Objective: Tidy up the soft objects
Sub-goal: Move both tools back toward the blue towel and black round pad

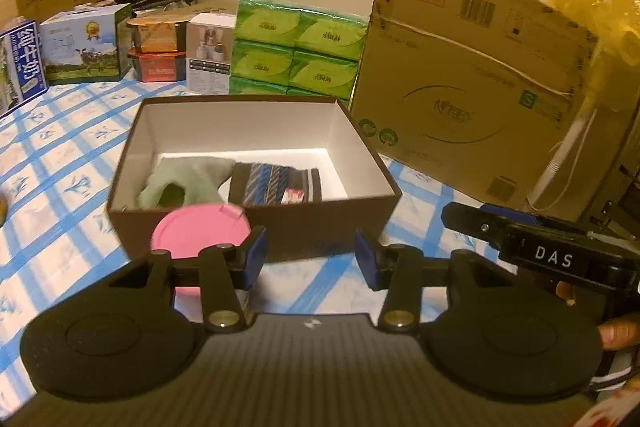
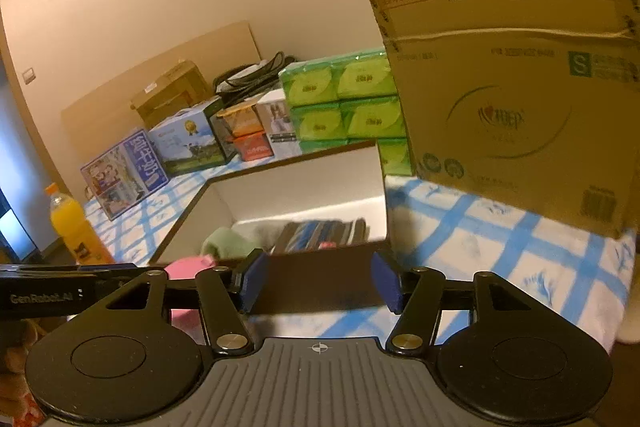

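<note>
Lettering "DAS" on right gripper (image 1: pixel 480 223)

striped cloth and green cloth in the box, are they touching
Cannot tell: in the left wrist view the striped cloth lies beside the green cloth, edges close, seam unclear.

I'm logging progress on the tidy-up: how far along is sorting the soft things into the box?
Done: a green cloth and a folded striped cloth lie inside the brown box. In hand: nothing; the left gripper and right gripper are both open and empty. Left: no other soft item shows; the pink lid sits outside the box.
</note>
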Action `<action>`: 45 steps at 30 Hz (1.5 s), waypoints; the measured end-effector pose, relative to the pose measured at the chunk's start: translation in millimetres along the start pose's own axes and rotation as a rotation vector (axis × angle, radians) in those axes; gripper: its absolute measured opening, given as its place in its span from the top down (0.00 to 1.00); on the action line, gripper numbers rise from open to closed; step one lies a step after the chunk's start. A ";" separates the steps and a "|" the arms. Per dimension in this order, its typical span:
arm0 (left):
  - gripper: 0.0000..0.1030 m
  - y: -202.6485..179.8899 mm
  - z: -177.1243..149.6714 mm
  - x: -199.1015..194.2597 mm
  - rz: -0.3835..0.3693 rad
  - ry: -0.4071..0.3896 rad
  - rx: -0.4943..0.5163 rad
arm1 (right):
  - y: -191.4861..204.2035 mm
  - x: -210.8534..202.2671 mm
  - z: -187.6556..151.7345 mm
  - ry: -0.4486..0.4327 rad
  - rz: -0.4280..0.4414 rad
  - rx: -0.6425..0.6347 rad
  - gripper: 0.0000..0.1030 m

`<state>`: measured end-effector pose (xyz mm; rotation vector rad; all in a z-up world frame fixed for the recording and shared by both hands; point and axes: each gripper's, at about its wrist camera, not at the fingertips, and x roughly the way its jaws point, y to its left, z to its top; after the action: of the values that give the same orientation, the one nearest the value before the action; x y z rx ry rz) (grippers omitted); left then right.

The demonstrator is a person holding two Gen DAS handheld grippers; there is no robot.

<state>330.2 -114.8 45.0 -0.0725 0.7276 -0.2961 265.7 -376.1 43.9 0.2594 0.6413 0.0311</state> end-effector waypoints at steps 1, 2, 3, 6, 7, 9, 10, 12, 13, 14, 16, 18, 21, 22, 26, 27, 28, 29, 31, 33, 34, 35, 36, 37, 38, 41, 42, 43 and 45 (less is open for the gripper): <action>0.57 2.1 -4.2 -7.7 0.001 -0.002 -0.001 | 3.9 -6.3 -4.2 0.001 0.001 0.006 0.42; 0.57 4.3 -8.6 -16.5 0.004 -0.004 -0.002 | 7.4 -11.7 -7.7 0.003 0.003 0.010 0.42; 0.57 6.4 -12.5 -24.1 0.008 -0.007 -0.003 | 11.5 -17.4 -12.1 0.007 0.007 0.014 0.41; 0.53 13.6 -24.9 -47.7 0.019 -0.013 -0.007 | 22.7 -31.3 -22.0 0.016 0.011 0.028 0.41; 0.51 15.7 -29.2 -55.2 0.021 -0.016 -0.006 | 26.2 -35.6 -24.8 0.016 0.012 0.033 0.41; 0.51 19.6 -39.5 -70.2 0.028 -0.019 -0.002 | 35.2 -46.5 -32.1 0.018 0.021 0.042 0.40; 0.51 21.7 -44.7 -77.0 0.033 -0.020 0.000 | 39.2 -50.2 -35.0 0.021 0.025 0.043 0.40; 0.51 26.7 -55.7 -89.6 0.044 -0.014 0.000 | 47.9 -58.0 -42.7 0.025 0.029 0.046 0.39; 0.51 28.7 -60.2 -94.6 0.047 -0.012 -0.003 | 52.3 -61.9 -47.2 0.030 0.033 0.047 0.39; 0.51 31.5 -66.0 -100.9 0.049 -0.009 -0.006 | 56.5 -65.6 -51.8 0.035 0.035 0.048 0.39; 0.51 37.1 -76.8 -113.1 0.051 -0.003 -0.015 | 62.8 -72.6 -60.8 0.043 0.038 0.054 0.39; 0.51 42.8 -85.8 -124.0 0.060 0.003 -0.024 | 68.1 -78.7 -69.0 0.052 0.041 0.062 0.39; 0.51 50.9 -97.9 -139.2 0.072 0.003 -0.038 | 75.3 -87.5 -80.2 0.069 0.042 0.062 0.39; 0.51 53.1 -101.9 -144.2 0.076 0.001 -0.043 | 78.4 -90.2 -83.6 0.074 0.044 0.056 0.39; 0.51 60.9 -114.6 -159.7 0.096 -0.005 -0.057 | 90.7 -98.1 -95.8 0.091 0.041 0.029 0.39; 0.51 62.9 -117.9 -163.2 0.102 -0.004 -0.060 | 93.0 -99.2 -98.7 0.094 0.045 0.025 0.39; 0.51 64.3 -120.2 -165.8 0.106 -0.004 -0.063 | 95.4 -100.4 -101.1 0.098 0.048 0.021 0.39; 0.51 65.8 -122.8 -168.7 0.111 -0.005 -0.065 | 97.6 -101.3 -103.1 0.101 0.050 0.018 0.39; 0.51 67.7 -126.8 -172.6 0.121 -0.005 -0.065 | 101.5 -101.8 -106.3 0.110 0.054 0.010 0.39; 0.51 69.4 -131.1 -175.8 0.134 -0.003 -0.067 | 105.6 -102.0 -109.7 0.118 0.057 0.002 0.39; 0.51 70.1 -133.1 -176.7 0.139 -0.001 -0.068 | 107.7 -101.7 -111.1 0.122 0.059 -0.001 0.39; 0.51 71.2 -134.9 -177.3 0.142 0.001 -0.068 | 109.4 -101.0 -112.5 0.127 0.062 -0.006 0.39; 0.51 72.1 -136.7 -177.5 0.147 0.004 -0.071 | 111.5 -100.7 -114.0 0.131 0.062 -0.010 0.39; 0.51 73.1 -137.9 -177.3 0.151 0.006 -0.073 | 113.0 -99.9 -115.3 0.133 0.060 -0.016 0.39; 0.51 74.2 -139.4 -177.1 0.154 0.008 -0.073 | 114.4 -99.4 -116.8 0.135 0.058 -0.021 0.39; 0.51 77.2 -144.2 -178.0 0.160 0.008 -0.071 | 116.5 -96.5 -122.3 0.148 0.055 -0.031 0.39; 0.51 78.4 -146.0 -177.8 0.162 0.012 -0.071 | 116.2 -95.3 -124.0 0.154 0.056 -0.030 0.39; 0.51 79.8 -147.5 -177.3 0.165 0.014 -0.072 | 115.8 -93.9 -126.1 0.161 0.056 -0.029 0.39; 0.51 82.3 -151.0 -176.2 0.171 0.019 -0.069 | 115.1 -91.3 -130.6 0.173 0.049 -0.030 0.39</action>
<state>125.1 20.8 32.0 -0.0728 0.7579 -0.1080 120.7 -244.7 25.6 0.2453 0.8058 0.1109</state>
